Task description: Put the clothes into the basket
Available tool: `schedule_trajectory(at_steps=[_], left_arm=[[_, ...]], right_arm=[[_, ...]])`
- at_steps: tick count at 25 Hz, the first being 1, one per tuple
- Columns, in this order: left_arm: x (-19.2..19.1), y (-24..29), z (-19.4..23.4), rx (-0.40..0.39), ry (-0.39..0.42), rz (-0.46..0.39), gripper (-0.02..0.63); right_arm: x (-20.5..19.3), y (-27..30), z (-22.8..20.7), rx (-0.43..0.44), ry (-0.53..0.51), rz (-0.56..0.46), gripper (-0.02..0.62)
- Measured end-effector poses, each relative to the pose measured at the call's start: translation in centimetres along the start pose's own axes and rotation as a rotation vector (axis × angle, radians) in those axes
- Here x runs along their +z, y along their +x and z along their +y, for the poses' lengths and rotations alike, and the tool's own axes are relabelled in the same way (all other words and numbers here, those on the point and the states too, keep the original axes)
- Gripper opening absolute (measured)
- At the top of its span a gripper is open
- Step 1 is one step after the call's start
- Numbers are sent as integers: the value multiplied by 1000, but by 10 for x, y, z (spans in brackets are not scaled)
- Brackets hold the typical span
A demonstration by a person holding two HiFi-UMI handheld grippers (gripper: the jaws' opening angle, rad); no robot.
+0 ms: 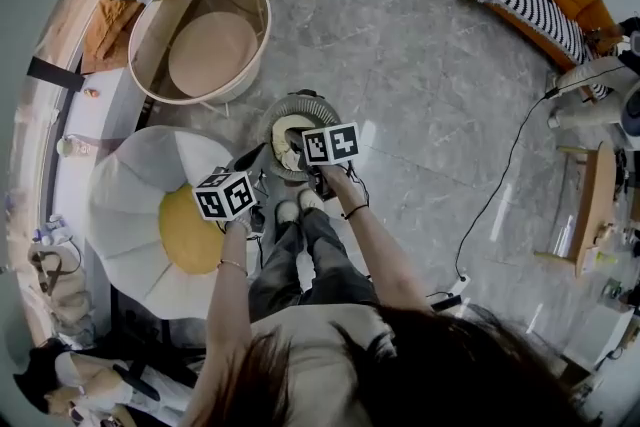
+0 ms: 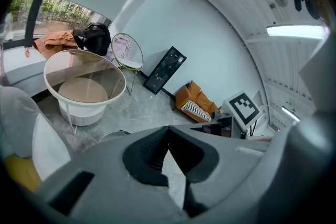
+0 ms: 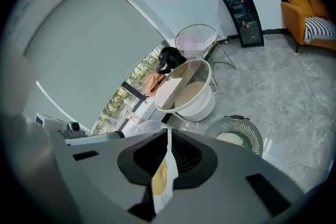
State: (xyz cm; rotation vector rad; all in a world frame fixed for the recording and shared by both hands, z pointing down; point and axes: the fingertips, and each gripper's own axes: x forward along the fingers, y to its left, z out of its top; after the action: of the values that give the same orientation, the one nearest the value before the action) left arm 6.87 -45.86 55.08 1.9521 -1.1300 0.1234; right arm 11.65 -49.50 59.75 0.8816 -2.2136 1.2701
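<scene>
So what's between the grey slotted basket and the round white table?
Just bare grey marbled floor between grey slotted basket and round white table; clearest in right gripper view.

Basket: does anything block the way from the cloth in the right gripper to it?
Nothing visible does. The right gripper pinches the white-and-yellow cloth, and the basket stands open-topped on the floor nearby, with a cream item inside.

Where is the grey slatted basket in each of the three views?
Head view: the basket sits at centre, on the floor.
Left gripper view: only its top edge shows, lower left of centre.
Right gripper view: lower right of centre, on the floor.
Shared landmark: the round white table near the basket.
</scene>
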Motion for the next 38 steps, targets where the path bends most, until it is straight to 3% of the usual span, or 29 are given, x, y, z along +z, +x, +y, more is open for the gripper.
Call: schedule_trajectory(at_steps=[7, 15, 27, 38], left_arm=[[16, -11, -19, -11, 31, -59, 11], [29, -22, -41, -28, 87, -106, 11], [56, -40, -74, -81, 224, -167, 11], [72, -40, -91, -98, 300, -195, 11]], right_arm=[[25, -27, 27, 73, 9, -116, 23], [50, -64, 59, 137, -57, -239, 12], [75, -104, 99, 122, -288, -367, 11], [84, -118, 106, 135, -343, -406, 9]])
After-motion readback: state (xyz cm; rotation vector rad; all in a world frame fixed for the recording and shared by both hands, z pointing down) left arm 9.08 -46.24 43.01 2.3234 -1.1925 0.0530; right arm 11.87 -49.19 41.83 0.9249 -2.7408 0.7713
